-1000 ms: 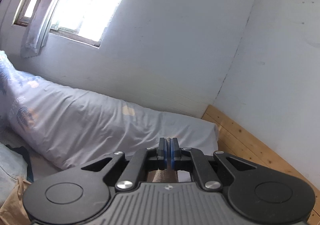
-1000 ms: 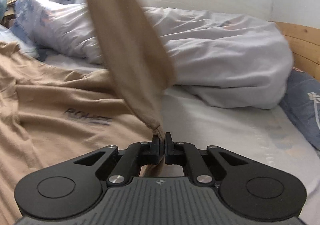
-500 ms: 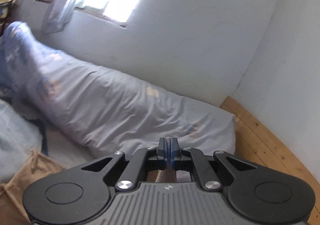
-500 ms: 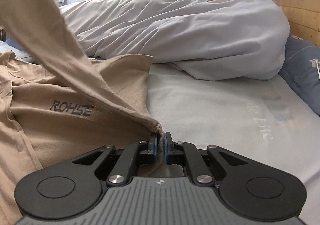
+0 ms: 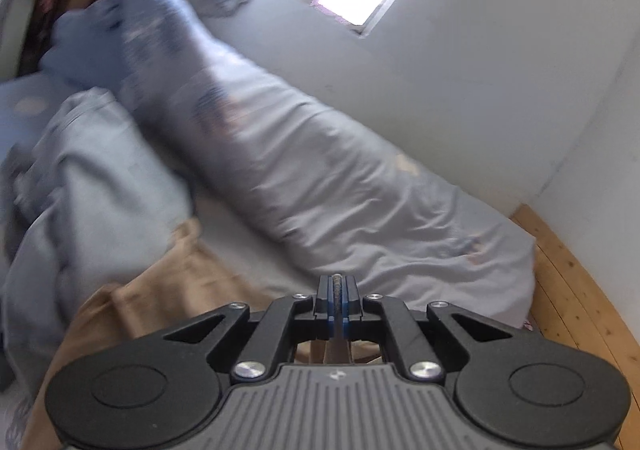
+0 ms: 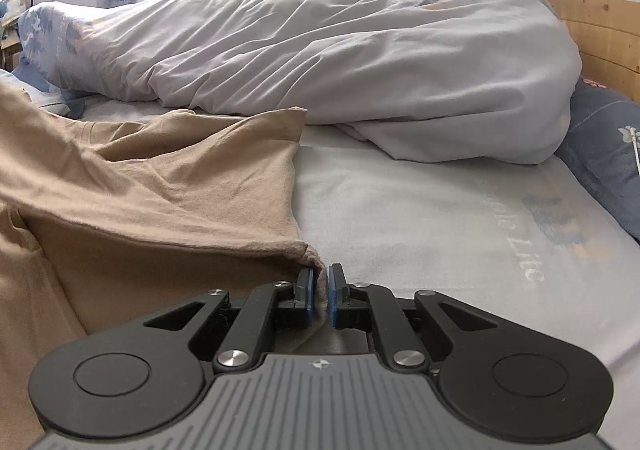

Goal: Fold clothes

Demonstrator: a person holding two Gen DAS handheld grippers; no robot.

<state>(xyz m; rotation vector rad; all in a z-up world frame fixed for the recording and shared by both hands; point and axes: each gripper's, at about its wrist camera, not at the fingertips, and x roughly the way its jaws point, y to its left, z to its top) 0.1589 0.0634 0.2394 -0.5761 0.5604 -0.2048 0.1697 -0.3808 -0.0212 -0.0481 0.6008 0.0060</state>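
Observation:
A tan T-shirt (image 6: 160, 189) lies spread on the bed's left half, its near part folded over itself with a straight edge running toward the duvet. My right gripper (image 6: 320, 282) sits low over the sheet, shut on the shirt's folded corner, which bunches between the blue pads. In the blurred left wrist view the same tan T-shirt (image 5: 168, 290) lies below and left of the fingers. My left gripper (image 5: 338, 290) is shut on a thin edge of tan fabric that shows between its pads.
A bulky pale duvet (image 6: 340, 61) lies along the wall behind the shirt. A blue pillow (image 6: 604, 145) and wooden headboard (image 6: 600, 25) stand at the right. Bare printed sheet (image 6: 420, 209) stretches right of the shirt. A crumpled grey-blue cloth (image 5: 92, 177) lies at the left.
The tan fabric that hung stretched up to the left has come down flat over the shirt, covering its printed lettering. The left gripper dropped and tilted toward the bed.

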